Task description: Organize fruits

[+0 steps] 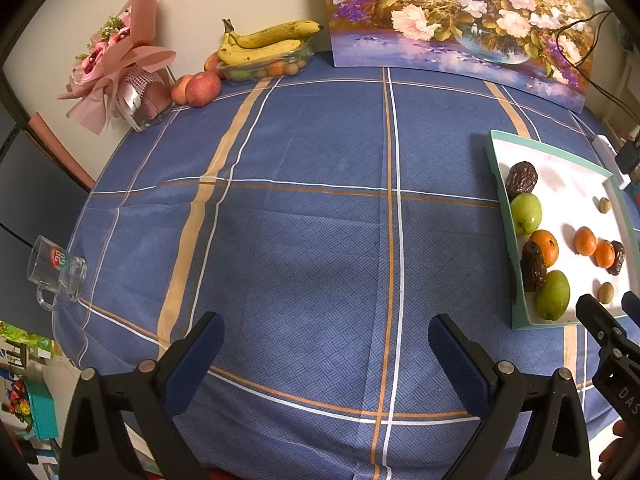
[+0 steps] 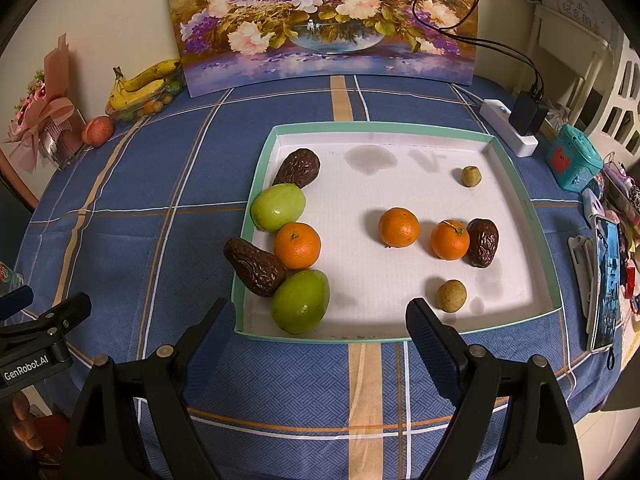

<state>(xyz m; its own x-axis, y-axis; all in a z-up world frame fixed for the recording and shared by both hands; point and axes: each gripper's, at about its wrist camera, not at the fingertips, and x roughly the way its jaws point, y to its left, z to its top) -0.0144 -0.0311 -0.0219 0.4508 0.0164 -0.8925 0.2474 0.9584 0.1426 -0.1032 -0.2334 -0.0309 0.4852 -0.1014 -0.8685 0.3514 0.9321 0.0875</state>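
Fruits (image 2: 297,245) in tray (image 2: 400,127): oranges firm, round, roll-prone; I'd grip across the middle. Both claws, left (image 1: 324,344) and right (image 2: 320,330), gape wide, empty.

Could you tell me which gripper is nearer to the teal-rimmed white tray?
Right. The right gripper hovers at the teal-rimmed white tray's near edge; the left gripper sits over bare cloth to its left.

You get warm, dimmish indoor light, soft shadows beside the fruit on the tray (image 2: 400,152), sharp centres, and heavy fisheye bending with dark corners.
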